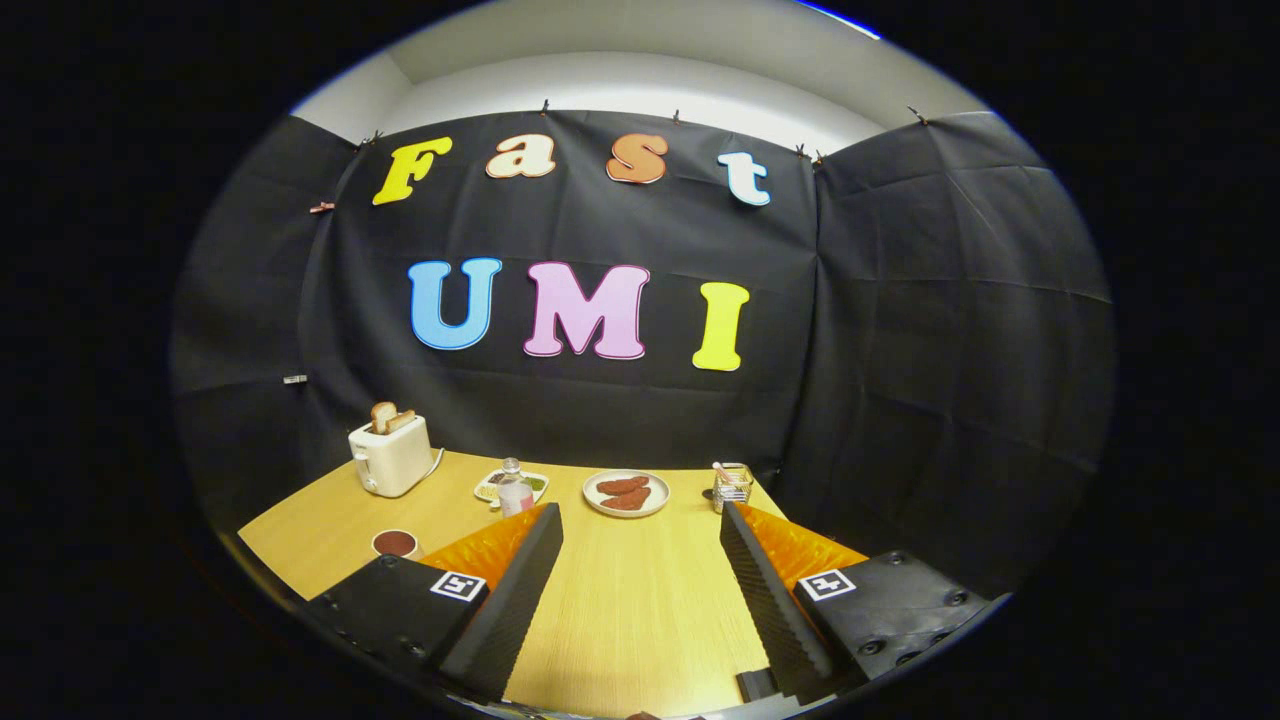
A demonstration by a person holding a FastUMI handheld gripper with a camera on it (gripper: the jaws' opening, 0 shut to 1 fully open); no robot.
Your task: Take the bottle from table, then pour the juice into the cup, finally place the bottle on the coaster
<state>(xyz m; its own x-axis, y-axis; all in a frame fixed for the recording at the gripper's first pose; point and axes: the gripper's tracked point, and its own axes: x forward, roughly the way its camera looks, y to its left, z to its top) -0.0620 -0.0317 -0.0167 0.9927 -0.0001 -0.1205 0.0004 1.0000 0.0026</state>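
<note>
So the small clear plastic bottle point(514, 492) with pinkish juice in it stands upright toward the far edge of the light wooden surface point(640, 600), just beyond the tip of the tool's left finger and partly hidden behind it. Right behind the bottle, touching or nearly so, sits a little white rectangular dish point(535, 483) with green and yellowish bits on it. The tool point(640, 520) is spread wide with nothing between the fingers, just bare wood, and it's apart from the bottle.

Near the surface's left edge, just beside the left finger, there's a small white cup point(396, 543) with something dark red inside. Farther back at the far left corner stands a cream toaster point(391, 456) with two toast slices poking out of the top. A round white plate point(626, 493) with reddish-brown pieces on it sits at the far edge, between the fingers and beyond them. Off by the right fingertip is a small clear glass container point(733, 484), contents too small to tell.
</note>
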